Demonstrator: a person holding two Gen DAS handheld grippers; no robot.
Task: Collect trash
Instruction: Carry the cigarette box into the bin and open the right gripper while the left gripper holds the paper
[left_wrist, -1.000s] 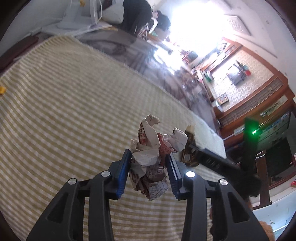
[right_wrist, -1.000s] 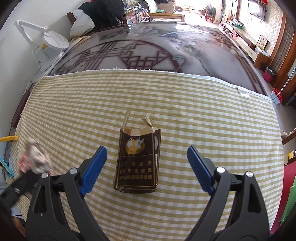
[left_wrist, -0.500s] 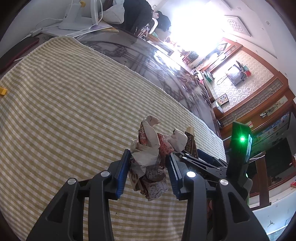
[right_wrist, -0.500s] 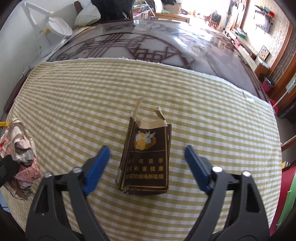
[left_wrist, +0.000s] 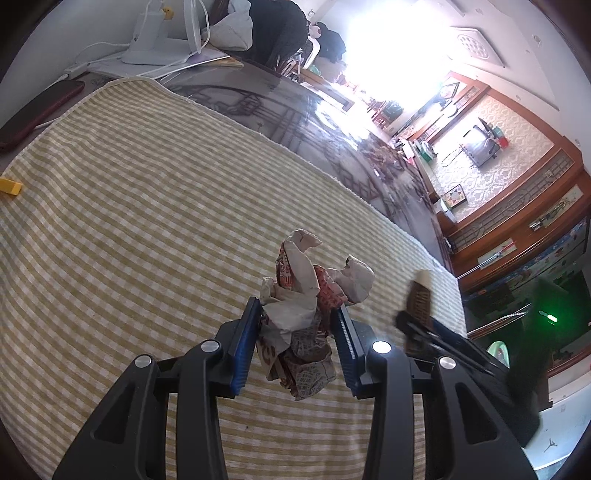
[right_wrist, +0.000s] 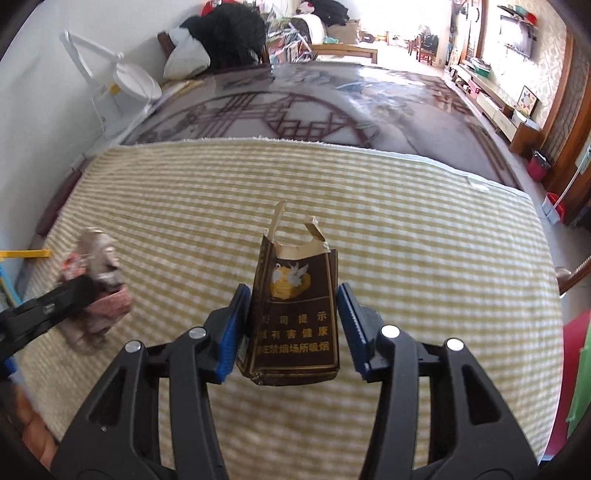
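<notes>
Surface: checked cloth (right_wrist: 424, 258).
Left gripper (left_wrist: 295, 341): clamped on crumpled wrapper (left_wrist: 303, 321).
Right gripper (right_wrist: 291, 326): closing; torn pack (right_wrist: 295, 314) held between pads.

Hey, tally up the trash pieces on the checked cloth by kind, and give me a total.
Crumpled paper wads: 1, the crumpled wrapper clamped in the left gripper
Torn cardboard packs: 1, the brown cigarette pack between the closing jaws of the right gripper
Total: 2

Crumpled paper wad (left_wrist: 299, 325) – matt; checked cloth (left_wrist: 129, 221) – woven.
</notes>
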